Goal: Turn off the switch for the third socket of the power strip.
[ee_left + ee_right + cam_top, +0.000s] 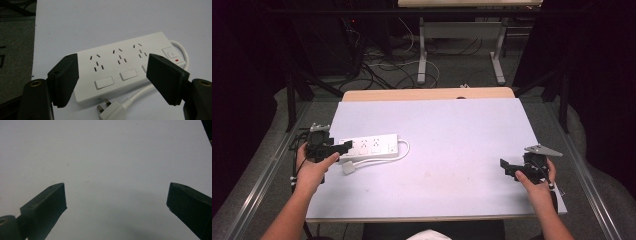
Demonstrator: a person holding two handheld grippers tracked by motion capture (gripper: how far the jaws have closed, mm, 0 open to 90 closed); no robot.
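The left gripper (112, 75) hangs with jaws spread wide over the near left end of the white power strip (130, 67), gripping nothing. The strip lies flat at the table's (452, 125) left side, its plug (111, 110) and cord (404, 150) just beside it. Well apart, near the right edge, the right gripper (116, 200) is spread above bare tabletop.

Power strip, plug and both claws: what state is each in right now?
White plastic power strip: flat on the table, all sockets empty, small red mark showing under its switch.
White plug on the strip's white cable: unplugged, lying beside the strip, pins bare.
Left claw: open, jaws spread over the strip, holding nothing.
Right claw: open, above bare table, holding nothing.
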